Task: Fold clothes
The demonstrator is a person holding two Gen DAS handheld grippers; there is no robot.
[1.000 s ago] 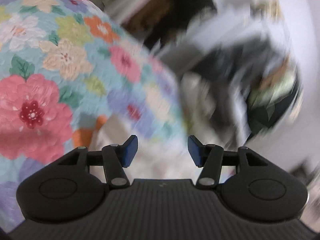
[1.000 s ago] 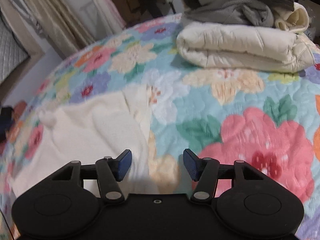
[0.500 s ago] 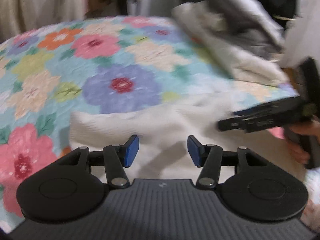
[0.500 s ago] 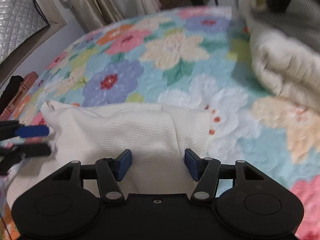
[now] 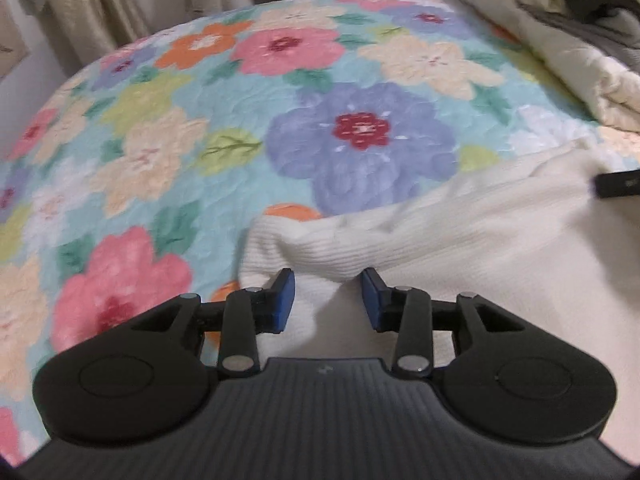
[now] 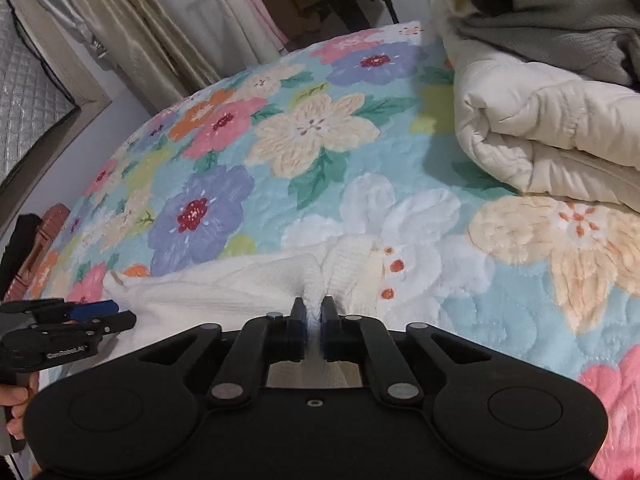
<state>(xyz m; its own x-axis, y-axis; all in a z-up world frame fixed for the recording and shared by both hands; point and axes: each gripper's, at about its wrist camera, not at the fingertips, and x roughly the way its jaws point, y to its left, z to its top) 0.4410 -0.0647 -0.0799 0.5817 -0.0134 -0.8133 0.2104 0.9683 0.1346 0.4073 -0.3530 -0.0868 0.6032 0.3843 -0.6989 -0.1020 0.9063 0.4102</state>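
Nearest in the right wrist view, the right gripper [image 6: 313, 322] is clenched on a pinched ridge of the cream knit garment [image 6: 224, 288]. Its jaws are closing and the blue pads press the fabric from both sides, with only a thin fold between them. The garment lies flat on the bed, on the flowered quilt [image 6: 288, 168], and reaches from the right gripper toward the left side of this view.

In the left wrist view, the left gripper [image 5: 327, 300] is over the left corner of the same garment [image 5: 460, 240]. Its jaws are closing too, and a raised fold of the knit stands between them. The pads are apart, and I cannot see them pressing the cloth, so this gripper is not grasping it. In the right wrist view the left gripper [image 6: 100, 314] shows at the left edge, just above the garment's corner, and a hand [image 6: 16, 404] holds its handle.

Farther back on the bed, to the right, lies a folded cream padded jacket [image 6: 540, 128] with a grey knit garment [image 6: 552, 16] on top of it. Behind the bed hang beige curtains [image 6: 120, 32].
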